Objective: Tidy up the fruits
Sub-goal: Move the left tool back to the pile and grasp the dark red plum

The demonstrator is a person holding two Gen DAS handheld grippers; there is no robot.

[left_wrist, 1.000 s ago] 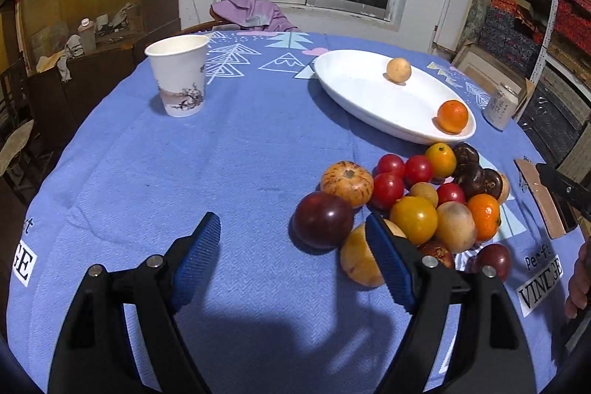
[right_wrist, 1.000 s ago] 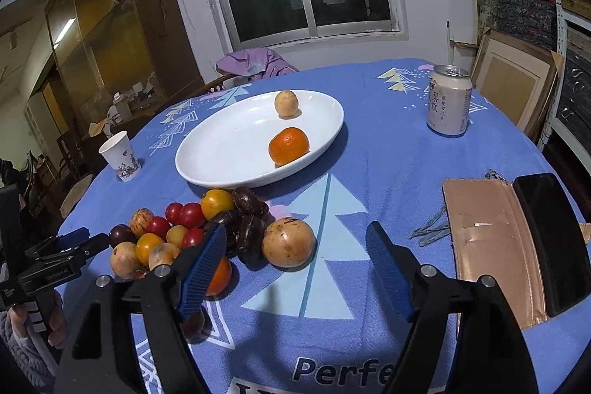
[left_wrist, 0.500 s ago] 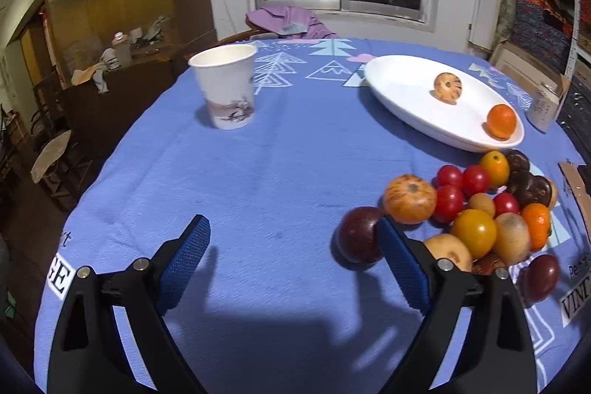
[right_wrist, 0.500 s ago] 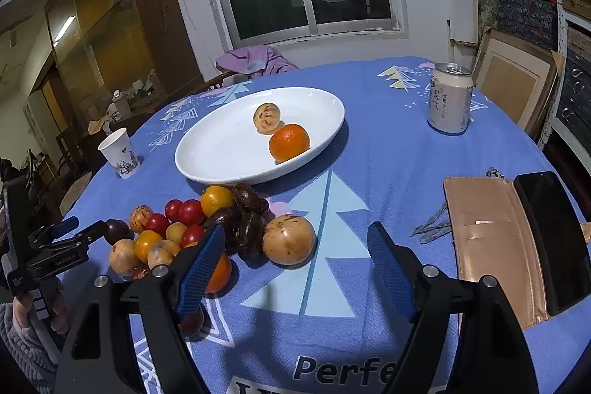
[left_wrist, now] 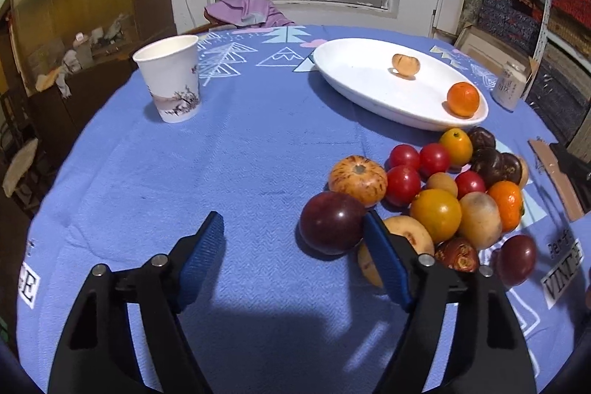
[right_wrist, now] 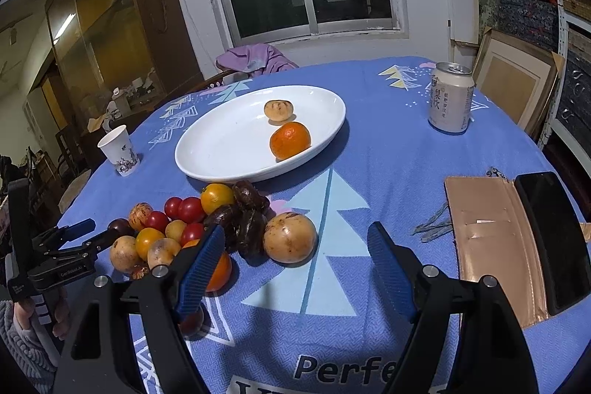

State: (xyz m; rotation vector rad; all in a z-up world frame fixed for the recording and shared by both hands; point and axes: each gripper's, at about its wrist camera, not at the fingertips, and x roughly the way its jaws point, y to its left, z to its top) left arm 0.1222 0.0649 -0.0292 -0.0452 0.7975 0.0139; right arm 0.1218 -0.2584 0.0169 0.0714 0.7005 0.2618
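Fruit pile (left_wrist: 436, 198) lies on the blue tablecloth (left_wrist: 236, 165) at the right centre of the left wrist view and at the lower left of the right wrist view. White oval plate (right_wrist: 229, 146) sits beyond the pile, upper centre in the right wrist view, carrying an orange mandarin (right_wrist: 290, 140) and, behind it, a small tan fruit (right_wrist: 279, 109); the two are near each other, but contact cannot be told.

Left gripper (left_wrist: 293, 239), bottom centre of its own view, has its blue-padded fingers spread wide with only bare cloth between them; the dark purple fruit (left_wrist: 331, 222) stands just beside the outer face of the finger on the frame's right, and whether they touch cannot be told. Striped orange fruit (left_wrist: 357, 174) rests just behind the purple one, with red cherry tomatoes (left_wrist: 404, 178) and a yellow-orange fruit (left_wrist: 436, 210) farther right.

Right gripper (right_wrist: 297, 244), bottom centre of its own view, is likewise spread apart and grips nothing; a large tan fruit (right_wrist: 290, 238) lies ahead of the gap, nearer the finger on the frame's left.

Paper cup (left_wrist: 169, 78) stands upright at upper left of the left wrist view. Drink can (right_wrist: 450, 96) stands at upper right of the right wrist view, and a tan wallet (right_wrist: 491, 246) with a dark phone (right_wrist: 550, 235) on it lies at the right edge
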